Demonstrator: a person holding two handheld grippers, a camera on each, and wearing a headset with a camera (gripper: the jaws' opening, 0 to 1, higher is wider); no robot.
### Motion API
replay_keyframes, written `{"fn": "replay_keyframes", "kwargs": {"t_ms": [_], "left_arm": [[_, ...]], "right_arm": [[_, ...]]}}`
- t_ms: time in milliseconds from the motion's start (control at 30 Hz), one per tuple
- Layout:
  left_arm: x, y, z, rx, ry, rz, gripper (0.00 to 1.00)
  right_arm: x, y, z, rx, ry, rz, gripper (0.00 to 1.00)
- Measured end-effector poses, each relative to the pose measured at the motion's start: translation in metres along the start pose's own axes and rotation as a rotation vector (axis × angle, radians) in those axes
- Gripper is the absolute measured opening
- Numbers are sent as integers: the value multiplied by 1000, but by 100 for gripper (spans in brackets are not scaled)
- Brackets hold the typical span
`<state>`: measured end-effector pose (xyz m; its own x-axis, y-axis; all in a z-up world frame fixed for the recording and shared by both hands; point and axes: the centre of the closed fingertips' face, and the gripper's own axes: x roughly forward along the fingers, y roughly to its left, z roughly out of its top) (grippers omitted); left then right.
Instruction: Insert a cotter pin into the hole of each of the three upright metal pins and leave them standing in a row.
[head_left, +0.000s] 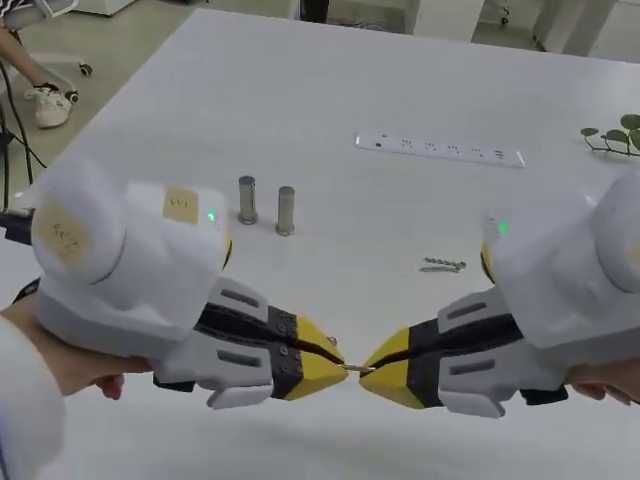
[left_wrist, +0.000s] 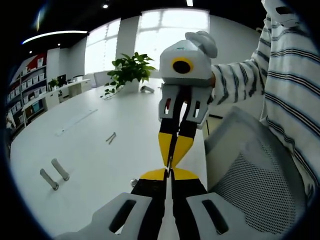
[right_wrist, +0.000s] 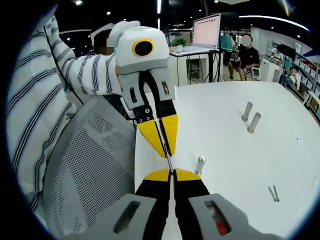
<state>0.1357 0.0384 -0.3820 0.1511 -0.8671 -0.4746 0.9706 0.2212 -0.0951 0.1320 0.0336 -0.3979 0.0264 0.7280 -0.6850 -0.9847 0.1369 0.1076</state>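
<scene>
Steel wire cotter pin (head_left: 358, 368): light, thin, springy, bends easily (slick too), so I'd hold it by the ends, not mid-leg. Left gripper (head_left: 338, 361) and right gripper (head_left: 369, 368) are each clamped on one end, pointing at each other, tips almost meeting, roughly level. That's well nearer the person than the power strip (head_left: 440, 150). One metal pin (head_left: 247, 200) and a second metal pin (head_left: 286, 210) stand between strip and grippers. The third metal pin (right_wrist: 200, 165) stands just beside the tips.

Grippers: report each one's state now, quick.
Left gripper: closed, pinching one end of the thin cotter pin.
Right gripper: closed, pinching the other end of the same cotter pin.
</scene>
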Motion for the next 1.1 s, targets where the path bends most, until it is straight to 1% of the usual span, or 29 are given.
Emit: {"fn": "replay_keyframes", "kwargs": {"t_ms": [100, 167, 200, 267, 333, 367, 433, 567, 700, 767, 833, 867, 900, 967, 1033, 1100], "left_arm": [[1, 4, -1, -5, -4, 14, 0], [0, 5, -4, 14, 6, 8, 0], [0, 6, -5, 19, 11, 14, 1], [-1, 9, -8, 26, 23, 23, 5], [-2, 15, -12, 29, 34, 51, 9], [-3, 19, -14, 24, 40, 67, 11], [-4, 22, -17, 18, 48, 81, 15], [-4, 28, -22, -5, 64, 98, 13], [-4, 37, -27, -15, 84, 136, 20], [-3, 39, -30, -20, 89, 137, 18], [-1, 43, -33, -32, 96, 146, 13], [0, 45, -35, -36, 105, 150, 13], [1, 45, -38, -35, 117, 147, 13], [3, 47, -40, -36, 126, 145, 15], [5, 47, -41, -41, 135, 134, 13], [7, 50, -41, -51, 141, 138, 14]], "right_arm": [[1, 1, -1, -5, 1, -3, 0], [1, 0, -3, -13, 7, -11, 0], [1, -1, -3, -14, 11, -15, 0], [2, -2, -5, -15, 16, -19, 0], [4, -4, -7, -18, 23, -28, 0], [4, -5, -7, -19, 25, -32, 0], [5, -7, -9, -18, 28, -41, 0], [7, -12, -12, -12, 40, -65, 0], [7, -22, -18, -1, 53, -96, 0], [7, -25, -21, 3, 58, -106, 0], [8, -30, -25, 8, 67, -123, 0], [8, -32, -26, 9, 72, -129, 0], [9, -34, -28, 10, 78, -133, 0], [10, -36, -32, 10, 91, -134, 0], [11, -39, -36, 8, 104, -141, 0], [13, -41, -38, 12, 110, -143, 0]]}}
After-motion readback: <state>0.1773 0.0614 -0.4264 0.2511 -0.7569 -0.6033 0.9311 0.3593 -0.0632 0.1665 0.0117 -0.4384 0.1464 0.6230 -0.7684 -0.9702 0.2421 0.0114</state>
